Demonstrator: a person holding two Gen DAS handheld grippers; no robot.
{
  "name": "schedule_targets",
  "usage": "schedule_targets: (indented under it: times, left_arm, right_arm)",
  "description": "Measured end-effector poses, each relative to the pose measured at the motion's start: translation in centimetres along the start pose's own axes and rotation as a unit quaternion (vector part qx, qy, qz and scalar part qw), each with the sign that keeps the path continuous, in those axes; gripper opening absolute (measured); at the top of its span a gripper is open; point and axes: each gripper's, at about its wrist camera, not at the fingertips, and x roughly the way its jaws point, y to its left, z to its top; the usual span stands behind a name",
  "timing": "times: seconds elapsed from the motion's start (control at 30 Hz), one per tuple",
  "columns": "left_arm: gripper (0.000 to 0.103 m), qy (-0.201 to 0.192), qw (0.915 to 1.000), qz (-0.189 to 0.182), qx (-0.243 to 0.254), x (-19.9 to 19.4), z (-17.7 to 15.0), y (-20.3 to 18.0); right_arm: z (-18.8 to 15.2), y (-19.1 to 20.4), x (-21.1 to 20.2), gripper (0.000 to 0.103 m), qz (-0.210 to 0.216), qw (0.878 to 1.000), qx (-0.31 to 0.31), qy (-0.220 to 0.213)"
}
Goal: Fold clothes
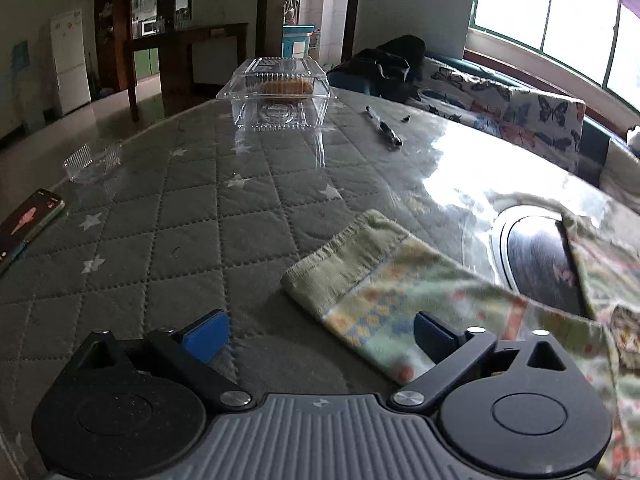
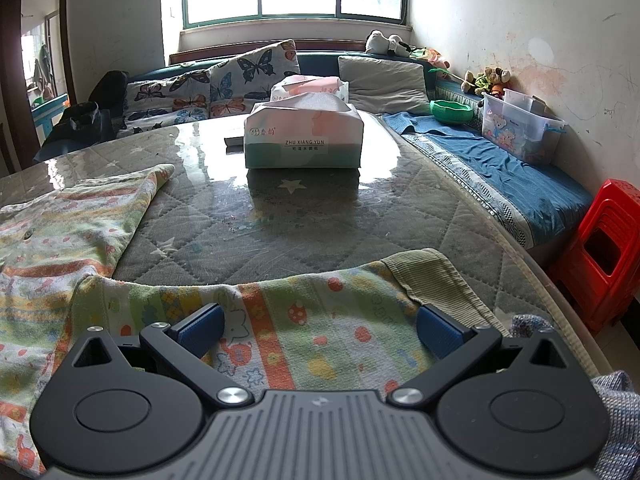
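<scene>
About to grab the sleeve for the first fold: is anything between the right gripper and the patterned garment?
Nothing visible. The right gripper is open directly over the patterned garment; the tissue pack sits well beyond on the table.

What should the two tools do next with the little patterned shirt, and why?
Probably lower each tool onto a sleeve and pinch it. Both the left tool and the right tool are open and hold nothing. The shirt lies spread on the table, one cuff by the left tool, the other cuff by the right.
</scene>
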Motion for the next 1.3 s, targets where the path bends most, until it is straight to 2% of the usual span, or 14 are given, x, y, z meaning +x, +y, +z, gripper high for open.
schedule_targets:
  times: [0.07, 0.17, 0.23, 0.27, 0.33, 0.37, 0.53, 0.77, 0.9, 1.0, 1.03, 1.17, 1.3]
  left_arm:
    - [0.093, -0.003, 1.0, 0.002, -0.003, 0.2, 0.3, 0.0]
    - [0.079, -0.007, 1.0, 0.004, -0.001, 0.5, 0.7, -0.2]
    - [0.067, -0.01, 0.9999, 0.005, 0.0, 0.7, 1.0, -0.3]
    - [0.064, -0.011, 0.9999, 0.005, 0.001, 0.8, 1.2, -0.4]
    - [0.047, -0.014, 0.9999, 0.006, 0.002, 1.0, 1.4, -0.5]
    - [0.044, -0.014, 0.9999, 0.005, 0.002, 1.1, 1.5, -0.6]
    - [0.014, -0.007, 0.9995, -0.027, -0.014, 1.0, 1.6, -0.4]
    - [0.01, -0.006, 0.9915, -0.119, -0.051, -1.0, 2.1, -1.0]
    - [0.01, -0.006, 0.981, -0.19, -0.039, -3.2, 2.6, -3.2]
    - [0.009, -0.006, 0.9696, -0.244, -0.016, -5.0, 2.6, -5.6]
    - [0.009, -0.002, 0.9647, -0.263, -0.006, -5.4, 2.6, -6.6]
    - [0.009, 0.025, 0.942, -0.334, 0.021, -6.4, 1.7, -10.6]
    - [0.009, 0.051, 0.9158, -0.395, 0.051, -7.0, 0.5, -14.6]
  right_arm:
    - [0.0, 0.0, 0.0, 0.103, -0.001, 1.0, -0.001, 0.0]
    - [0.0, 0.1, -0.1, 0.103, -0.001, 1.0, -0.002, -0.001]
    - [0.0, 0.1, -0.1, 0.103, -0.001, 1.0, 0.0, -0.002]
    - [0.0, 0.2, -0.2, 0.1, -0.001, 1.0, 0.0, -0.003]
    - [0.0, 0.4, -0.4, 0.094, 0.001, 1.0, -0.003, -0.006]
    - [0.1, 0.5, -0.6, 0.092, 0.003, 1.0, -0.005, -0.007]
    - [0.6, 1.5, -2.1, 0.087, 0.025, 0.999, -0.007, -0.021]
    - [1.5, 4.3, -4.6, 0.076, 0.076, 0.996, -0.023, -0.035]
    - [1.4, 6.1, -5.4, 0.072, 0.12, 0.992, -0.028, -0.03]
    - [1.3, 7.4, -5.8, 0.07, 0.149, 0.988, -0.033, -0.027]
    - [1.3, 7.8, -6.0, 0.067, 0.161, 0.986, -0.033, -0.026]
    - [1.1, 9.3, -6.4, 0.063, 0.195, 0.98, -0.031, -0.022]
    - [1.0, 10.1, -7.0, 0.06, 0.218, 0.975, -0.027, -0.021]
